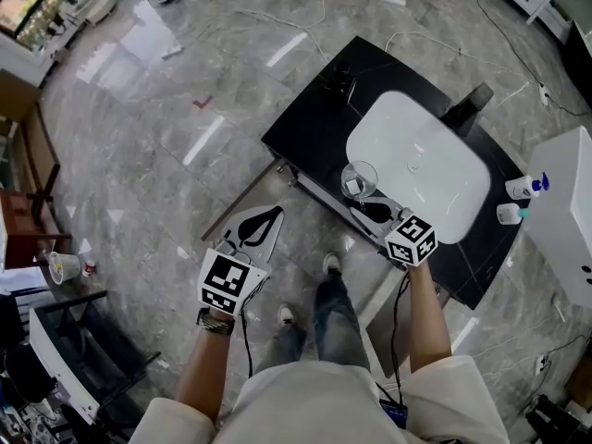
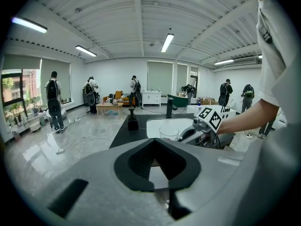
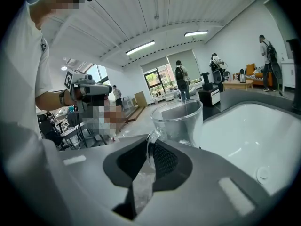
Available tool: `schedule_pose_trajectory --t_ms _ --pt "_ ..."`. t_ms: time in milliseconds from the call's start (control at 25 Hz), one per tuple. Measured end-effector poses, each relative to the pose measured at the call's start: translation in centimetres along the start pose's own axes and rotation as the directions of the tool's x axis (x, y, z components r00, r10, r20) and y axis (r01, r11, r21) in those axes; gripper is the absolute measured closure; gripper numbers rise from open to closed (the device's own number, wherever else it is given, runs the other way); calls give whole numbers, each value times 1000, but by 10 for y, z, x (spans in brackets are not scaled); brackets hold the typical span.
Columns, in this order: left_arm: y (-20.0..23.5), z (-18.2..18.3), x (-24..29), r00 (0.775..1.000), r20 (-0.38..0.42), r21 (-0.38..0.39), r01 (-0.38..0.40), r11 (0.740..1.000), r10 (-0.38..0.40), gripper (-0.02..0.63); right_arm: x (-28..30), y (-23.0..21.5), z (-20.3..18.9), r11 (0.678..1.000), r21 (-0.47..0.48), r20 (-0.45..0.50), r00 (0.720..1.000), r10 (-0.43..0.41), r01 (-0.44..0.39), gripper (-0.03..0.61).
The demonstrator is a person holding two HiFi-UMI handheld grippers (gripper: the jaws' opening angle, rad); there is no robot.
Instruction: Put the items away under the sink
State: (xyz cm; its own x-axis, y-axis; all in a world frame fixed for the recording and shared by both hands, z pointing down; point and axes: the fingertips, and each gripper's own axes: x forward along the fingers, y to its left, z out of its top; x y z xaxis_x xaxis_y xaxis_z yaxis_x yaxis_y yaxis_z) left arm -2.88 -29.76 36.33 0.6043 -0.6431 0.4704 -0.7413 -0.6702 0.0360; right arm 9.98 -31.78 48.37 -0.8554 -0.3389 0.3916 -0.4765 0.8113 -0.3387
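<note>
Head view shows the glass cup [image 1: 359, 178] standing upright on the bench [image 1: 305, 128] at the near left rim of the white basin [image 1: 425, 165]. Its handle is turned toward the person. The right tongs [image 1: 372, 209] come at it from the near side, so the cup's body lies just beyond their tips.

In the right gripper view the right tongs [image 3: 150, 157] pinch the cup [image 3: 181, 121] by that handle, which runs upright between the pads while the bowl rises just past them.

The left tongs [image 1: 264, 220] hang over the floor, well apart to the left. They are pressed together with nothing between them, as the left gripper view [image 2: 153, 161] confirms. The right hand is plainly the nearer.

The space under the sink lies below the bench's near edge. No view shows inside it, so the carry looks to be downward and toward the person.
</note>
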Motion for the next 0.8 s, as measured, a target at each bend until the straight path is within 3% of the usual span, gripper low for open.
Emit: schedule_pose_trajectory --t_ms 320,480,800 --pt "-3 -2 1 1000 19 -42 18 999 -17 615 -2 4 18 988 126 98 992 80 -92 551" --pt "-3 -5 -1 999 38 -103 31 994 -28 615 -6 7 22 974 182 147 983 111 -137 552" --pt "-1 0 -4 999 49 -98 14 995 -9 615 -20 19 55 980 138 200 973 113 -142 551"
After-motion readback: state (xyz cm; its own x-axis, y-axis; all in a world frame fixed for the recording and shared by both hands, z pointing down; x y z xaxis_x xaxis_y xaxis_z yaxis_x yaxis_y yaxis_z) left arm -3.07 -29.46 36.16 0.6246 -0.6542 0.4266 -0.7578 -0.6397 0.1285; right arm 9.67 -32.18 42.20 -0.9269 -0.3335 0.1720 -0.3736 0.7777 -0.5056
